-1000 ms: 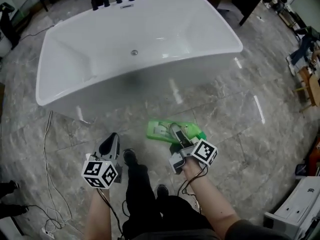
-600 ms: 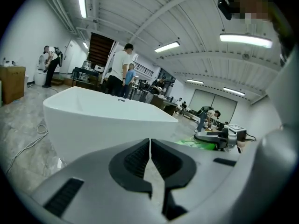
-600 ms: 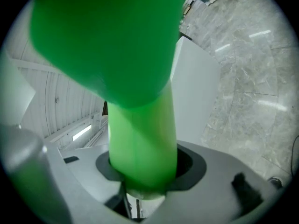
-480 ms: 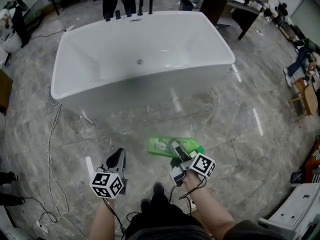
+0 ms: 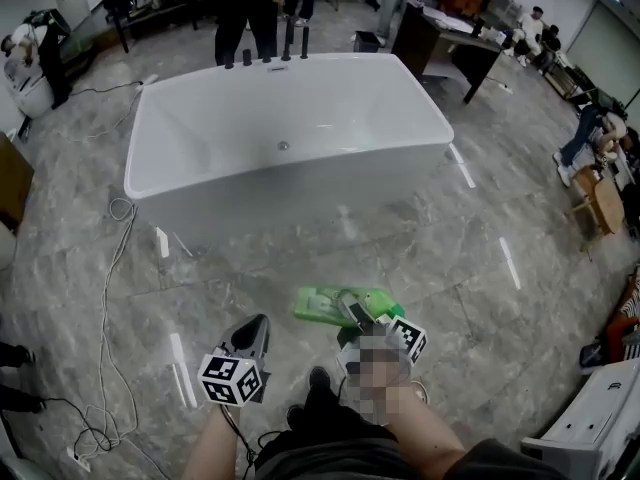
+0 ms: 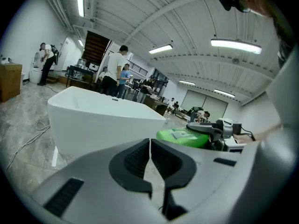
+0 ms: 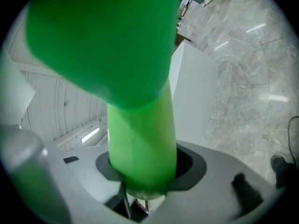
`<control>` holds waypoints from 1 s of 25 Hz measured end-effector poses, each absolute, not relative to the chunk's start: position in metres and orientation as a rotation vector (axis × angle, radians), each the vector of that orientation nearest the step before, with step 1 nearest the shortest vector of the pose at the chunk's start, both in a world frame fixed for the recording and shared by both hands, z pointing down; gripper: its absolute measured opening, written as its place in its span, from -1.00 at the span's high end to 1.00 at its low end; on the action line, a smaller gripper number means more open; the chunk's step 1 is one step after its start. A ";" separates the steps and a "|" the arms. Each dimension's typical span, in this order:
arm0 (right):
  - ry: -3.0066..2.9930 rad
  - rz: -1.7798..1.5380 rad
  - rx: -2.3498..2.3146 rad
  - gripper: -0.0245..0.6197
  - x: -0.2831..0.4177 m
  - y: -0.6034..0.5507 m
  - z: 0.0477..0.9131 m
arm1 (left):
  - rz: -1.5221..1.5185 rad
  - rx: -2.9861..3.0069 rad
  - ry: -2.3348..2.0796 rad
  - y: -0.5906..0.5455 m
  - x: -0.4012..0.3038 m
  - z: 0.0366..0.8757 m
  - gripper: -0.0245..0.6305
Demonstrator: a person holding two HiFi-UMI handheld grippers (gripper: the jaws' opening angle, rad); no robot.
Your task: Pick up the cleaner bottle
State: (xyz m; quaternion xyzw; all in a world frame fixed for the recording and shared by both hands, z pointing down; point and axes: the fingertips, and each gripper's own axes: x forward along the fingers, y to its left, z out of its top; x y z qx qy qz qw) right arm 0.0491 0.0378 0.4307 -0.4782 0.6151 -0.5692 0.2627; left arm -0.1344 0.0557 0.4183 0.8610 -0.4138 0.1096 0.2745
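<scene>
Bottle point(image 5: 325, 306): green with a pale label; held off the floor on the person's side of the tub point(image 5: 200, 193). It lies roughly level, with the wide body toward the tub's left end.
Right gripper point(image 5: 354, 314): jaws clamped on the bottle's narrow neck. In the right gripper view the green neck fills the gap between the dark pads, and the wide body looms above them.
Left gripper point(image 5: 251, 328): jaws together with only a thin slit between the pads, and nothing in them. It hangs left of the bottle, clear of it and a little farther from the tub.
Marker cubes: one on the left gripper point(image 5: 231, 380) and one on the right point(image 5: 409, 336), both on the side away from the tub.
Tub: white and freestanding, its long side facing the person. A small round fitting point(image 5: 284, 146) sits on the inner far wall.
Taps point(image 5: 268, 50): dark and upright, at the tub's far rim.
Floor point(image 5: 480, 208): grey marbled tiles, with bright glints near the tub's right end.
Cable point(image 5: 112, 268): pale; it loops on the floor off the tub's left end and trails toward the person.
People point(image 5: 245, 8): standing just beyond the taps.
Desk point(image 5: 440, 30): dark, past the tub's far right corner.
Shoe point(image 5: 320, 379): dark, on the floor between the two grippers, farther from the tub than the bottle.
</scene>
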 end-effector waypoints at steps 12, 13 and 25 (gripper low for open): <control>1.617 -1.488 -1.308 0.33 0.038 0.169 0.392 | 0.200 2.329 -1.207 0.173 -0.171 0.386 0.86; 1.606 -1.487 -1.306 0.33 0.038 0.176 0.390 | 0.189 2.324 -1.219 0.177 -0.175 0.384 0.86; 1.605 -1.509 -1.291 0.33 0.031 0.192 0.372 | 0.217 2.373 -1.156 0.180 -0.163 0.357 0.86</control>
